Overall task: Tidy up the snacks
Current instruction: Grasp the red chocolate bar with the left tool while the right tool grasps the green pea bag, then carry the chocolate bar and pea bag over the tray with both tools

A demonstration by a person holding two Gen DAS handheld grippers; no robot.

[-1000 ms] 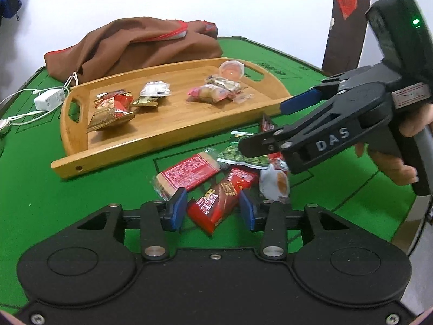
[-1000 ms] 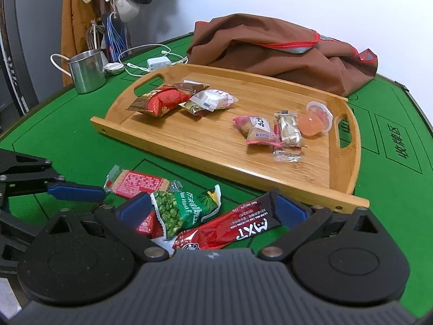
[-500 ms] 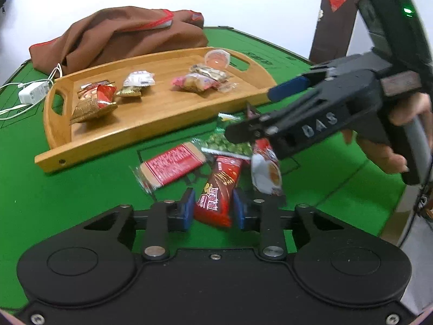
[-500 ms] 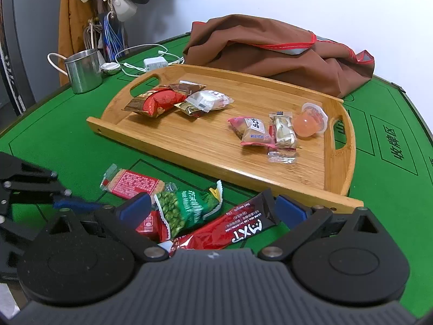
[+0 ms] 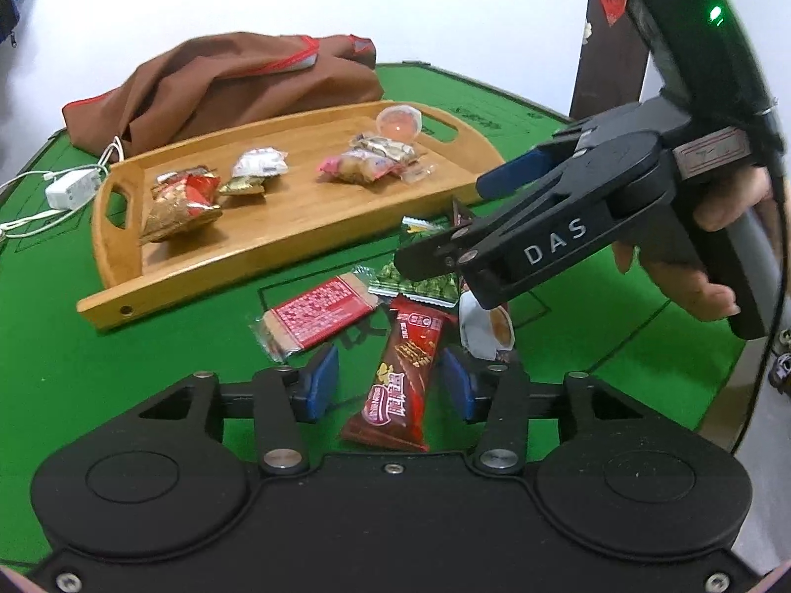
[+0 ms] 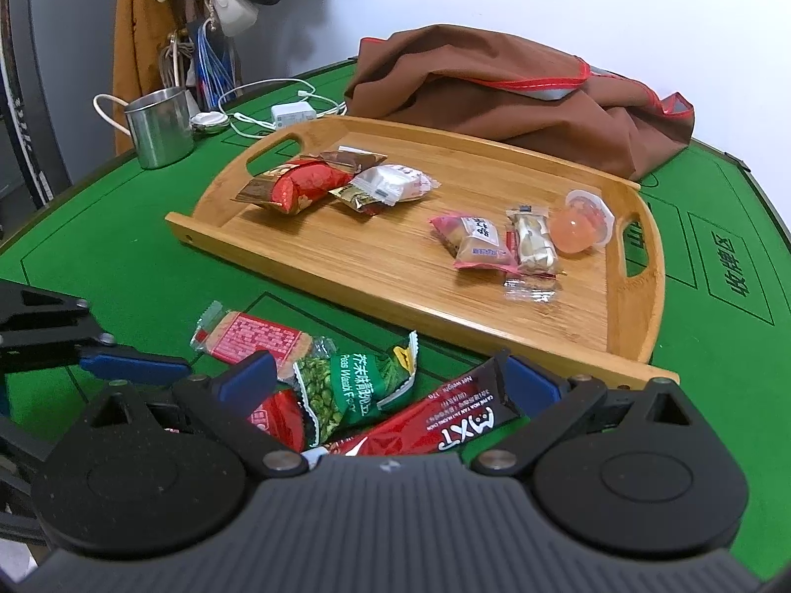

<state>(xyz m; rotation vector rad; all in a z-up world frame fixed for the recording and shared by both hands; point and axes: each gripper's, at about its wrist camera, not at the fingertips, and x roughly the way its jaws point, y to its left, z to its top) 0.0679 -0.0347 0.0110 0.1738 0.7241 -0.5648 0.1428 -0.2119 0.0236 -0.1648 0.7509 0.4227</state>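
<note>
Right wrist view: seven snacks [image 6: 482, 247] on one wooden tray [image 6: 637, 326].

"DAS" read white on the right claw [image 5: 445, 227] arm. Green pea packet [image 6: 346, 390] between right claw's fingers: "Peas Wasabi". Black-ended bar [image 6: 445, 427] beside it: "MXT".

Left gripper [image 5: 390, 383] is angled down with its jaws opening, pads clear on both sides, while the right gripper [image 6: 390, 380], held in a hand [image 5: 712, 247], sits spread wide too.
</note>
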